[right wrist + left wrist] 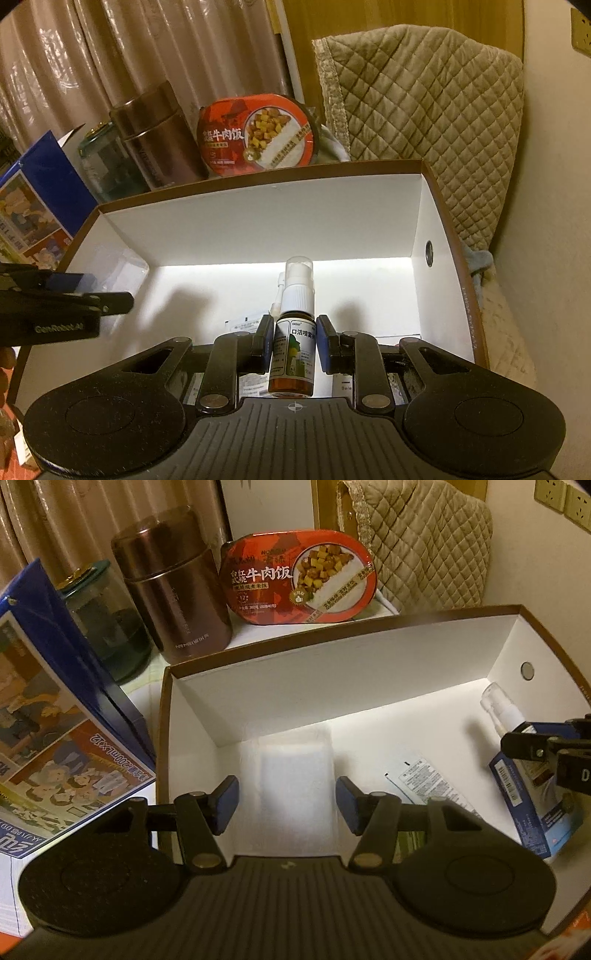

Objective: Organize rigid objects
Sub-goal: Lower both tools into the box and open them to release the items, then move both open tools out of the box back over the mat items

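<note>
We see a big white box [258, 229] with a brown rim filling the near scene. Beyond its far wall stand a brown flask [177, 590] and a red meal tub [299, 578]. Our left claw [286, 805] hangs open over the box's floor. Our right claw [291, 345] grips a small spray bottle [293, 354], upright inside the box, right of centre.

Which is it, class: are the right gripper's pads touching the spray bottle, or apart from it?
Touching. The right wrist view shows both blue pads of the right gripper pressed against the sides of the upright spray bottle, no gap.
</note>
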`<state>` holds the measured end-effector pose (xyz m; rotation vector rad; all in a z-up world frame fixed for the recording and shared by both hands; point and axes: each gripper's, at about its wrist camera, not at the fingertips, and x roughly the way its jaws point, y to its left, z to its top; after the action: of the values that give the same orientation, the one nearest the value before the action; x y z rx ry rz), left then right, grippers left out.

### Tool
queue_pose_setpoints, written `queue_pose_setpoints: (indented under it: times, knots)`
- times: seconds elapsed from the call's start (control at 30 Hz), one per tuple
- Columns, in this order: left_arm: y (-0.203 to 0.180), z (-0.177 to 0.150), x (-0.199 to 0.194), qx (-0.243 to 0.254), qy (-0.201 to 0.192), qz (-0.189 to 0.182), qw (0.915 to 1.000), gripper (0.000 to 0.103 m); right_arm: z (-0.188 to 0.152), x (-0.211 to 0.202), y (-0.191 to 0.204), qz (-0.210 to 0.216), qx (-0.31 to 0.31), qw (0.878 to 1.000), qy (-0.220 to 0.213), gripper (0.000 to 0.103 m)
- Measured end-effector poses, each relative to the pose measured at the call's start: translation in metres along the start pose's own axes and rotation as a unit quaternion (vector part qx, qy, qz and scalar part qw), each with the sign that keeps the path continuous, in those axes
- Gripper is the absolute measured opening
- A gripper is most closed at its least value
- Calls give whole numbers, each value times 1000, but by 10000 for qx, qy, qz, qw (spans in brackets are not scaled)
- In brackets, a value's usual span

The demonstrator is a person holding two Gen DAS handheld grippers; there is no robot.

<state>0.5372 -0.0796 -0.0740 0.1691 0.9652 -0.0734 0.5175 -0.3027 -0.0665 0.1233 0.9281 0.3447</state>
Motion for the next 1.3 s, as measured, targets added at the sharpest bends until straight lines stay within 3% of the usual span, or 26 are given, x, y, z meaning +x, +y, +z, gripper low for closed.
queue_pose_setpoints:
  times: [0.07, 0.47, 0.8, 1.3]
  knots:
    - [0, 0, 4, 1, 28, 44, 10000, 64, 1, 1, 0, -18, 15, 10000, 6, 21]
    - [6, -2, -3, -62, -13, -68, 10000, 64, 4, 2, -2, 53, 241, 9997, -84, 21]
    - [4, -8, -18, -54, -72, -97, 9999, 64, -8, -3, -3, 90, 238, 9997, -21, 36]
    - [-2, -18, -54, -177, -303, -206, 9992, 64, -15, -27, 10, 106, 201, 9995, -226, 42]
